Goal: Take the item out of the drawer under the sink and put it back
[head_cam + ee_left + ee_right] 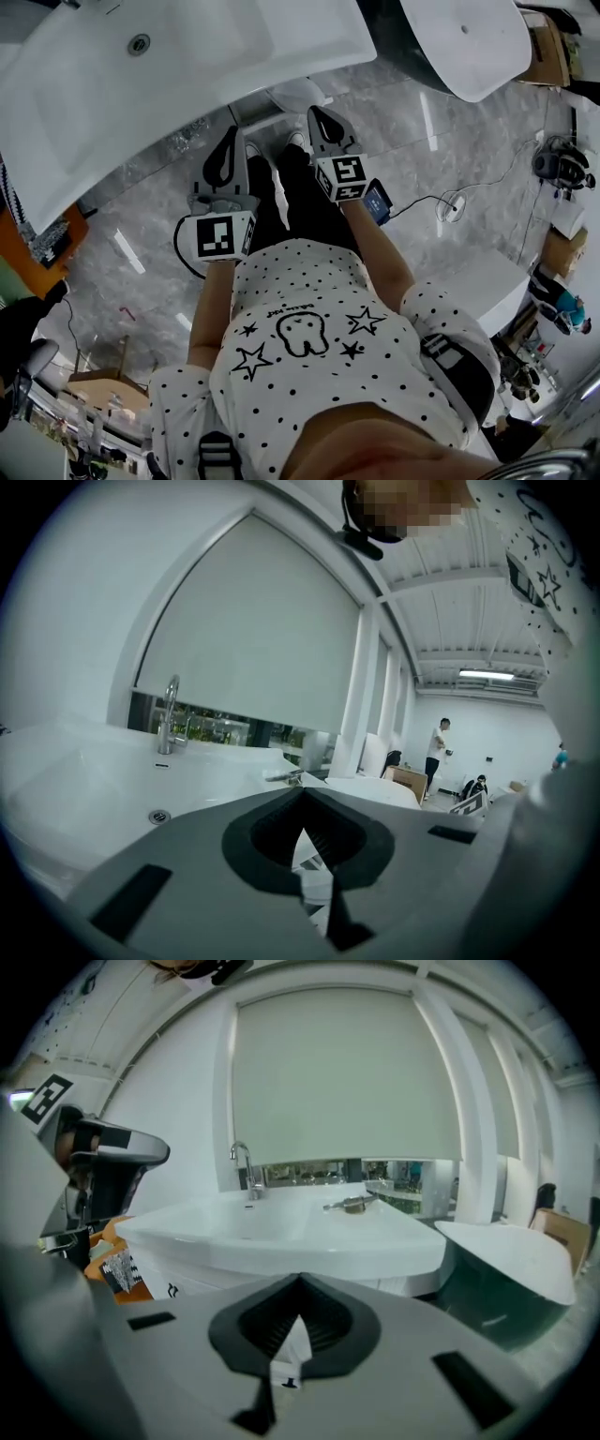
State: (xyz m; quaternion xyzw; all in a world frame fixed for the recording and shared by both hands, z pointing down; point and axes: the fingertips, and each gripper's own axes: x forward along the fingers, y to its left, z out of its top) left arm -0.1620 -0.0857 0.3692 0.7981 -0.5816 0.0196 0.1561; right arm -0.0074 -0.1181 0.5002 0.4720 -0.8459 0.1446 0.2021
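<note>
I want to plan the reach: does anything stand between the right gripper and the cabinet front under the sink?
Nothing visible does. In the right gripper view the white cabinet front under the sink lies ahead of the shut right gripper, only air between. The item is not in view.

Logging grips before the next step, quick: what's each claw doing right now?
Left claw: closed, holding nothing.
Right claw: closed, holding nothing.
</note>
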